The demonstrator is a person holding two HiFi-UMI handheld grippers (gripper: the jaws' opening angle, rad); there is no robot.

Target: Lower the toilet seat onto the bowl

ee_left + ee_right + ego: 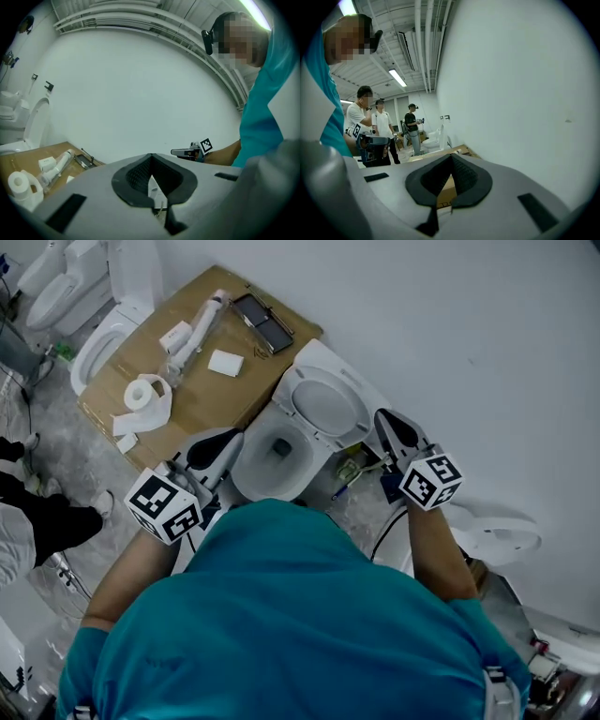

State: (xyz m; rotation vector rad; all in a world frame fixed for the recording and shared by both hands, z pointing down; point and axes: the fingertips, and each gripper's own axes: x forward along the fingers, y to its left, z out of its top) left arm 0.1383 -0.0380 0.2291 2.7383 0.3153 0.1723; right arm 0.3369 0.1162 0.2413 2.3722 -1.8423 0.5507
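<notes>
White wall and mottled grey floor frame the head view, and right in the middle sits the white ceramic toilet bowl (247, 469), open to the camera. The white oval plastic toilet seat (324, 409) stands raised at the far side of the bowl, leaning back toward the wall, its long axis running up from the hinge end at the bowl's back.

The seat lies between the two tools and ahead of both. The right gripper (382, 416) is the nearer one, its tips just beside the seat's right edge. The left gripper (232, 439) hangs by the bowl's left rim, a little farther off. Both pairs of jaws are pressed together with nothing between them, so a push or hook on the seat's top edge looks the likely play.

Neither gripper view shows the toilet at all. The left gripper's looks across at bare wall, the right's at a brown cardboard box (443, 190) and bystanders. The hinge is hard to make out, and whether seat and lid stand together cannot be told.
</notes>
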